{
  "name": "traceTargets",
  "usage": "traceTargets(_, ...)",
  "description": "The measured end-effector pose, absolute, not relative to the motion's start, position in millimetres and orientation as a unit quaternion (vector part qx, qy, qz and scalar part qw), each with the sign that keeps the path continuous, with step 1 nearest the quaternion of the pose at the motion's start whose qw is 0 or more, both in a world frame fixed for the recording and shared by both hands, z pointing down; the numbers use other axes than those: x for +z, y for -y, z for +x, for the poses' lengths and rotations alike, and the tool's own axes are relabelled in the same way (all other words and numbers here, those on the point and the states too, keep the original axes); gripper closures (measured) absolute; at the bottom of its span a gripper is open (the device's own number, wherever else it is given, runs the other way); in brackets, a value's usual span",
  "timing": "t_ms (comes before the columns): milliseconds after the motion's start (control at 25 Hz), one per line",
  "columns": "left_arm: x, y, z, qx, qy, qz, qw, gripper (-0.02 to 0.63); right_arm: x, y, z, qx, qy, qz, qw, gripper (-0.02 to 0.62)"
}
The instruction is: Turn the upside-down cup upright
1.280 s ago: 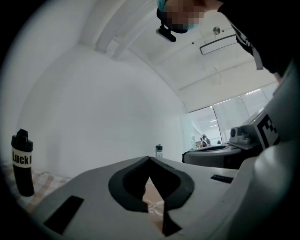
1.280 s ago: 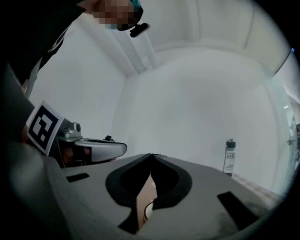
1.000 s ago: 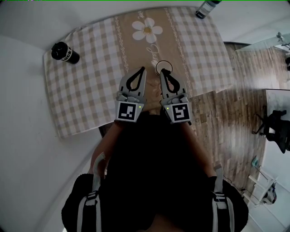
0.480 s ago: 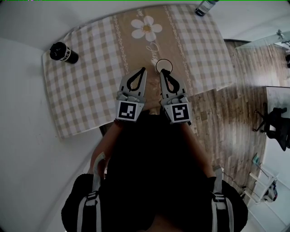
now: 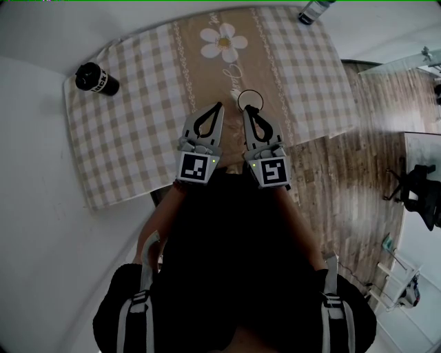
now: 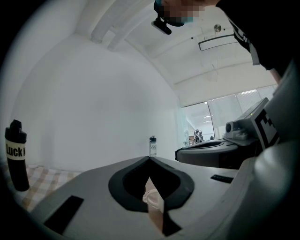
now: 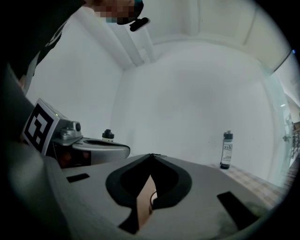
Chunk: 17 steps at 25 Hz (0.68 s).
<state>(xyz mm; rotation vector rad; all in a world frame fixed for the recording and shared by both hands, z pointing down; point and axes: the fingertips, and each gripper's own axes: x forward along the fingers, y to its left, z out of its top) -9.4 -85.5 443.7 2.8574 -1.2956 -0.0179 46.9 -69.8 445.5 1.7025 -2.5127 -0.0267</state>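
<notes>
- Right below the head camera is the person (image 5: 227,276) in dark clothing, with both forearms reaching toward the tabletop (image 5: 138,131).
- Next come the two marker cubes, side by side and close together at the near edge of the tabletop.
- The left tongs (image 5: 218,105) are closed, tips meeting, with nothing gripped. Only the cloth shows through the gap behind the tips.
- The right tongs (image 5: 247,109) are also fully closed and hold nothing. They lie parallel to the left pair and just beside it.
- The cup (image 5: 249,98) shows only as a thin clear ring on the beige middle strip of the cloth. It stands right at the tip of the right tongs. Whether they touch, and which way up it stands, cannot be told.
- Beyond the cup, a white daisy (image 5: 224,44) is printed on the checked cloth.
- A black bottle (image 5: 96,79) with a pale label stands at the far left corner of the tabletop, well apart from the cup.
- A clear bottle (image 5: 313,9) with a dark cap stands at the far right edge, in front of a white wall (image 7: 187,93).
- Off to the right are a wooden floor (image 5: 344,179) and a dark chair (image 5: 420,196).
</notes>
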Motion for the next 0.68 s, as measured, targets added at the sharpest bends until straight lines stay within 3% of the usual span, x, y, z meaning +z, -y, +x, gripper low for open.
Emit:
traceTargets(320, 442, 83, -9, -0.008, 0.416, 0.909, -0.004, 0.598, 445, 69, 50, -0.011, 0.825, 0.562, 0.057, 0.594)
traceTargets(680, 444, 66, -12, -0.012, 0.432, 0.901, 0.05, 0.598, 436, 63, 61, -0.013, 0.832, 0.547, 0.095, 0.594)
